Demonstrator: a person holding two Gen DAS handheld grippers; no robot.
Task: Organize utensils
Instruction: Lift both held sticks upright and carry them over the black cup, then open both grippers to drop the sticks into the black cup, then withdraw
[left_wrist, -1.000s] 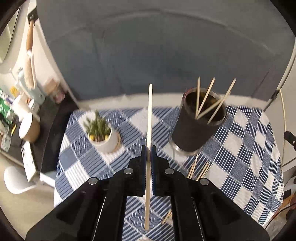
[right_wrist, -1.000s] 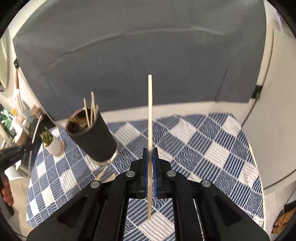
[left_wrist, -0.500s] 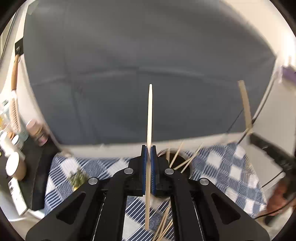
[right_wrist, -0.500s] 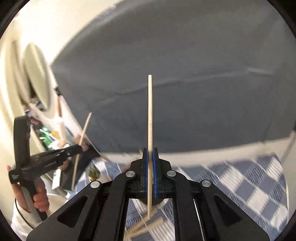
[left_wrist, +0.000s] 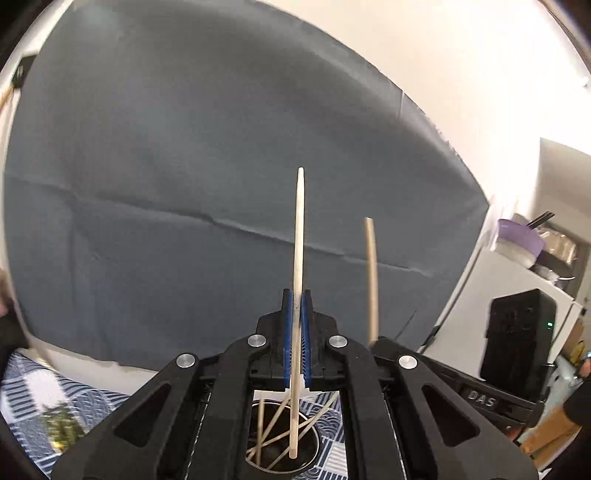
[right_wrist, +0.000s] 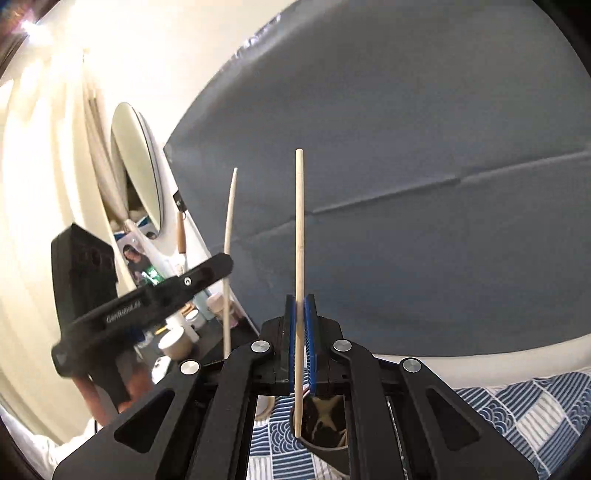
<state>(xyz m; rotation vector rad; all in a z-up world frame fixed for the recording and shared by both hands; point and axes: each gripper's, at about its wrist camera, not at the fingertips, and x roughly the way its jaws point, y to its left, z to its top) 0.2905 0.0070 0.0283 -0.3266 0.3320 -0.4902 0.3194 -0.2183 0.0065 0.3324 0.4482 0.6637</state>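
Left gripper (left_wrist: 297, 306) pinches a chopstick (left_wrist: 298, 295) above the dark cup (left_wrist: 282, 439); right gripper (right_wrist: 300, 314) fingers, apparently slightly parted, flank another chopstick (right_wrist: 299, 258).

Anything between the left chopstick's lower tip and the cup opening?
Nothing: in the left wrist view the chopstick tip hangs straight over the open cup, with only the sticks already inside below.

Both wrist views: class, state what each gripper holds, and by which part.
The left gripper pinches a chopstick below mid-length; the right gripper grips another chopstick likewise, lower ends over the cup.
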